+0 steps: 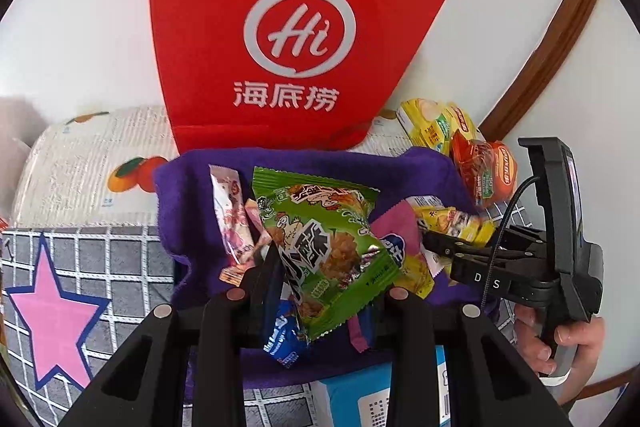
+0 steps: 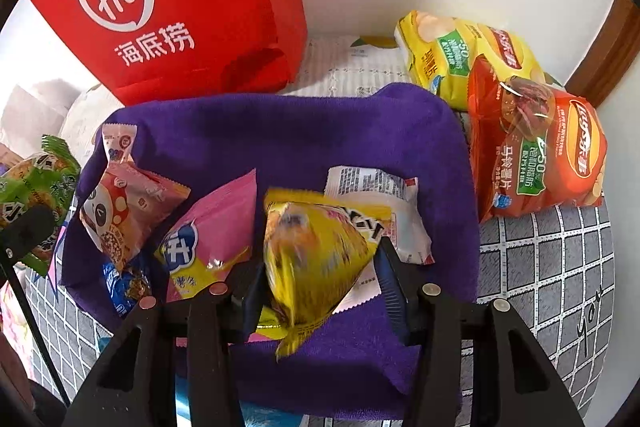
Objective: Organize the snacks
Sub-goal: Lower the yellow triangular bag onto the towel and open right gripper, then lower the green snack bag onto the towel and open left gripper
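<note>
The left tool (image 1: 320, 269) points steeply down, its fingers closed on a green packet (image 1: 326, 251) lifted between them. The right tool (image 2: 320, 279) also tilts steeply down with a yellow packet (image 2: 316, 259) between its fingers, the right finger (image 2: 394, 291) standing slightly off it. In the left view a bare hand (image 1: 560, 343) grips the right tool's handle.

Yellow snack packet (image 2: 316, 259), motion-blurred, its print unreadable. Behind it on the purple cloth (image 2: 280, 135), a white packet (image 2: 372, 187) is largely covered. The blue packet (image 1: 282, 341) shows only partly, perhaps beneath the green packet (image 1: 324, 251).
</note>
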